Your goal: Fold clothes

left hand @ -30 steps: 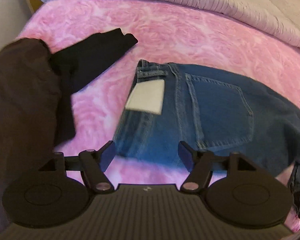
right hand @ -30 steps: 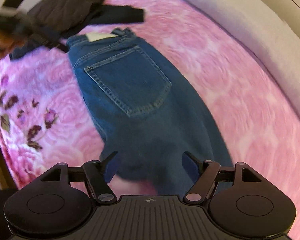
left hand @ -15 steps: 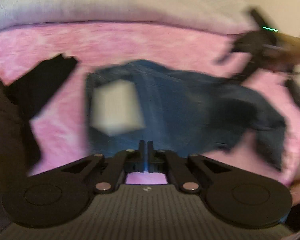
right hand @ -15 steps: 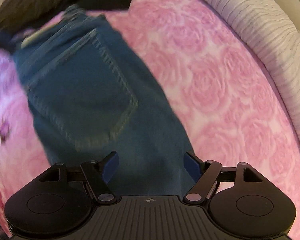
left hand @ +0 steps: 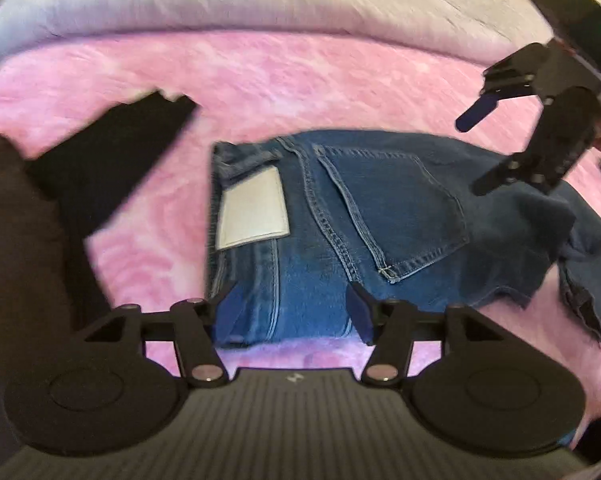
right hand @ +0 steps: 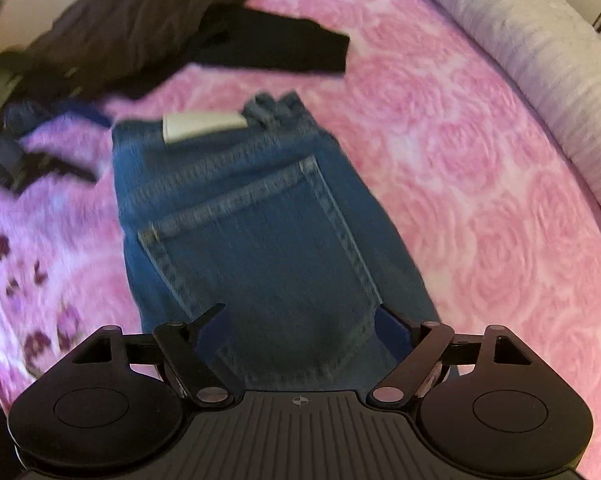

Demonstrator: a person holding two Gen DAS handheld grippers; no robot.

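Observation:
Blue jeans (left hand: 380,224) lie folded on the pink rose bedspread (left hand: 284,80), back pocket and white waist patch (left hand: 252,212) facing up. My left gripper (left hand: 296,308) is open and empty, just above the jeans' near edge by the waistband. My right gripper (right hand: 304,328) is open and empty over the pocket area of the jeans (right hand: 260,232). The right gripper also shows in the left wrist view (left hand: 532,132), hovering above the far right part of the jeans.
A black garment (left hand: 112,152) and a dark brown garment (left hand: 16,240) lie left of the jeans; they also show in the right wrist view (right hand: 140,24). A grey striped quilt (left hand: 236,4) runs along the bed's far side.
My left gripper was shut on the jeans' edge half a second ago and is now open. The jeans settled flat. My right gripper moved toward the waistband end, staying open.

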